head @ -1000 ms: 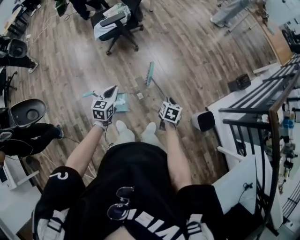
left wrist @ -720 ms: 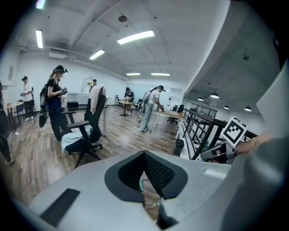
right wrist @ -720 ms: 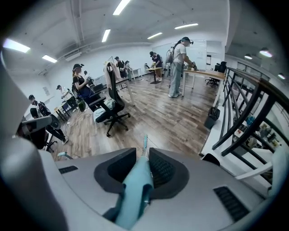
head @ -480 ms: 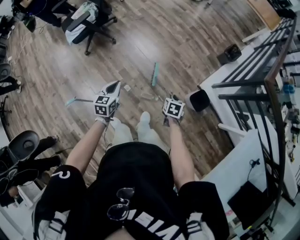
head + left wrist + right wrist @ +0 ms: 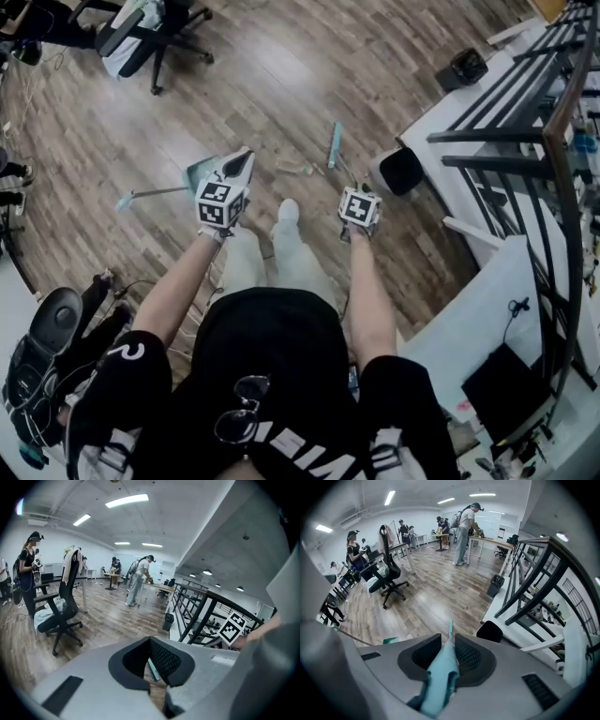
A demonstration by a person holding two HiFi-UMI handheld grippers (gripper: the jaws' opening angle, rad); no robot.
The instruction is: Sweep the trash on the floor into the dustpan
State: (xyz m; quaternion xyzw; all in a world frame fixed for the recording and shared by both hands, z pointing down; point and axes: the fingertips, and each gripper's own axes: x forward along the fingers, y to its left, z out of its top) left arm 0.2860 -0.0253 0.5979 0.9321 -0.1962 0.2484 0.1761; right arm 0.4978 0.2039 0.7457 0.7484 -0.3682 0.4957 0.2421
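Right now the right tongs (image 5: 449, 656) are clamping shut on the teal handle of the broom (image 5: 335, 143), whose brush head is reaching down to the wooden floor (image 5: 281, 84) ahead of the person's feet, near a few pale scraps of trash (image 5: 294, 169). Meanwhile the left tongs (image 5: 152, 674) are gripping nothing, their jaws standing only a narrow slit apart. In the head view the teal dustpan (image 5: 199, 172) is lying on the floor just beside them, its long handle stretching away to the left.
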